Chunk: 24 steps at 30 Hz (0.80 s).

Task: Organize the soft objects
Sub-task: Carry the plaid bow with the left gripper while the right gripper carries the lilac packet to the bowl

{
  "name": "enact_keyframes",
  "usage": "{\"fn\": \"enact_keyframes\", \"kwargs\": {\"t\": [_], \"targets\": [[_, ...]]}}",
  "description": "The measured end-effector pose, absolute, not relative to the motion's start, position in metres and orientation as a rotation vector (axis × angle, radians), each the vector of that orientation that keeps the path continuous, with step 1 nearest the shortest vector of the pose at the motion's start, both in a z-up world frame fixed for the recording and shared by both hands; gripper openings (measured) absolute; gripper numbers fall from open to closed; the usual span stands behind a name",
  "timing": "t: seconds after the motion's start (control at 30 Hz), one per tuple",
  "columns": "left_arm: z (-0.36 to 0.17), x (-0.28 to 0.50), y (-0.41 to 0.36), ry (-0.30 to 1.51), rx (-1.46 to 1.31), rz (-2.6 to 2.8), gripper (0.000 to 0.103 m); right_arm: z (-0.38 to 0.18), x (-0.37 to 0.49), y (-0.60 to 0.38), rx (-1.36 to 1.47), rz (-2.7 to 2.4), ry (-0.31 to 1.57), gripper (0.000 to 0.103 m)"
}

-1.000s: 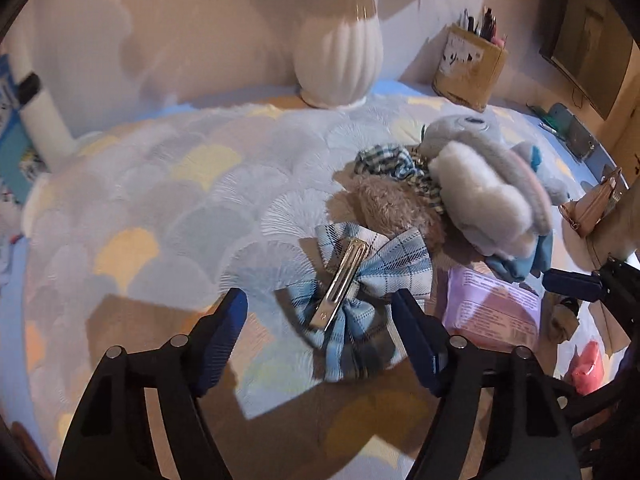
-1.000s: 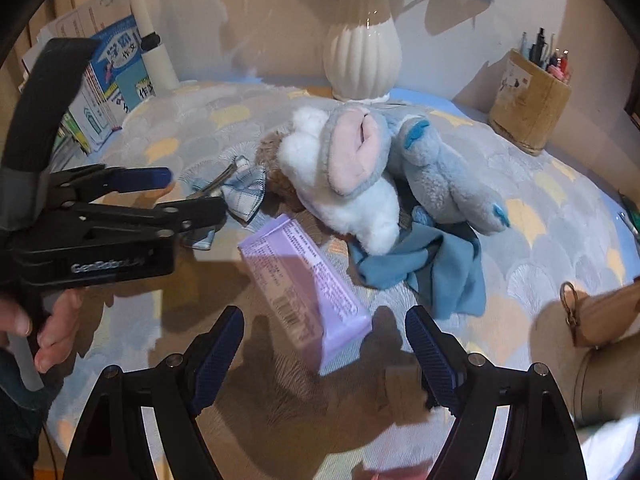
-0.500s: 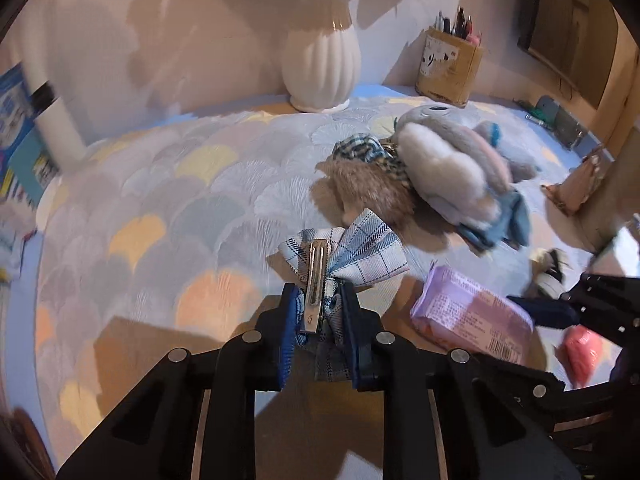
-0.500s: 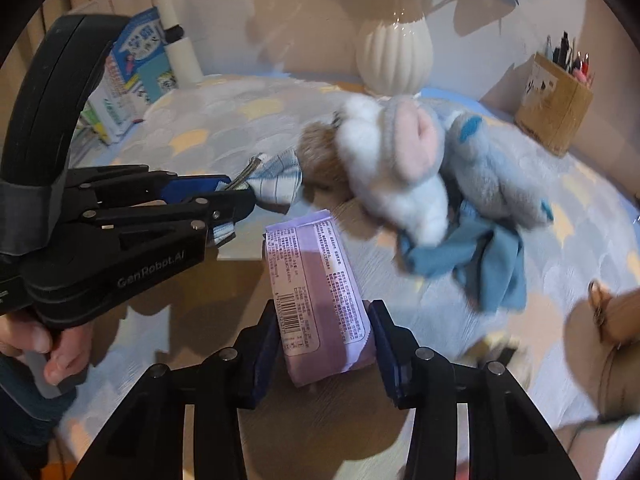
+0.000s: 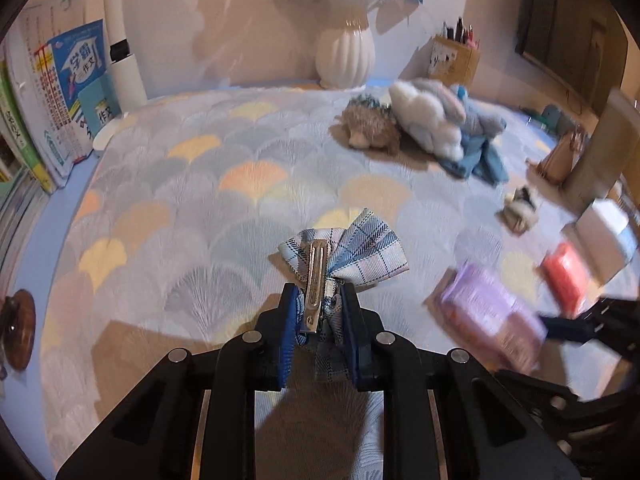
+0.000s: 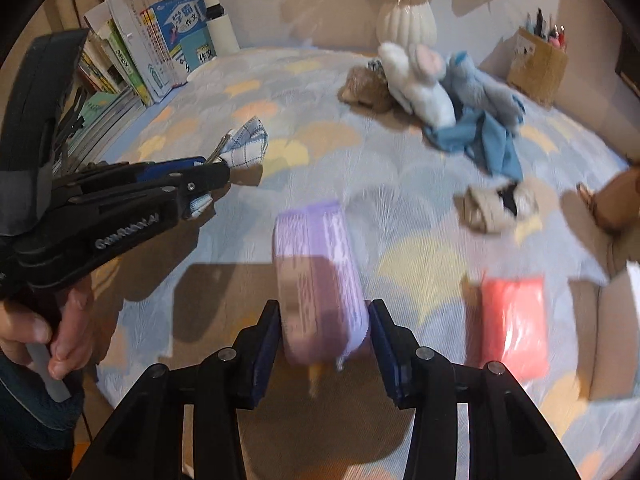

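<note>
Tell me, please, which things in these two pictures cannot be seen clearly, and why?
- Purple packet: both views, motion blur; its print is unreadable, and whether the right hand-held gripper presses it is unclear.
- Plaid bow: left wrist view, its lower part hidden between the left hand-held gripper fingers.
- Red packet: both views, blurred.
- Cardboard box: cut off by the right edge.
- Small beige bundle: blurred, kind unknown.

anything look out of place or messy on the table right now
Yes: the blue cloth lies crumpled, partly under the grey-and-white plush rabbit, which lies on its side. A beige crumpled fabric piece sits stray nearby.
</note>
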<state>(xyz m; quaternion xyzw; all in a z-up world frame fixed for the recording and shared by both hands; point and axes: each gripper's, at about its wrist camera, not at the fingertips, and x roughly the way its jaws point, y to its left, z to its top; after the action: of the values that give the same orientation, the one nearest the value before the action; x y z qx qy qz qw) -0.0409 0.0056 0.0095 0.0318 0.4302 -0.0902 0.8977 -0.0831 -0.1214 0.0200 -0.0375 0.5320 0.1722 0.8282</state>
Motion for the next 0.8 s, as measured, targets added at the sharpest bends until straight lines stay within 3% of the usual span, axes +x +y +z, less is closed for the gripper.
{"fn": "enact_keyframes", "kwargs": {"t": [0.1, 0.43, 0.47, 0.57, 0.8], "targets": [[0.007, -0.047, 0.001, 0.85, 0.109, -0.175, 0.019, 0.019, -0.086, -0.126, -0.056, 0.353, 1.128, 0.073], [0.006, -0.049, 0.001, 0.831, 0.114, -0.177, 0.019, 0.012, -0.079, -0.105, -0.152, 0.286, 1.044, 0.073], [0.006, -0.05, 0.0, 0.83, 0.123, -0.172, 0.019, 0.013, -0.08, -0.104, -0.157, 0.284, 1.033, 0.069], [0.006, -0.051, -0.004, 0.823, 0.149, -0.157, 0.019, 0.016, -0.086, -0.101, -0.16, 0.298, 1.0, 0.041], [0.022, -0.066, -0.013, 0.79, 0.17, -0.145, 0.019, 0.033, -0.103, -0.104, -0.169, 0.309, 0.976, 0.038]]}}
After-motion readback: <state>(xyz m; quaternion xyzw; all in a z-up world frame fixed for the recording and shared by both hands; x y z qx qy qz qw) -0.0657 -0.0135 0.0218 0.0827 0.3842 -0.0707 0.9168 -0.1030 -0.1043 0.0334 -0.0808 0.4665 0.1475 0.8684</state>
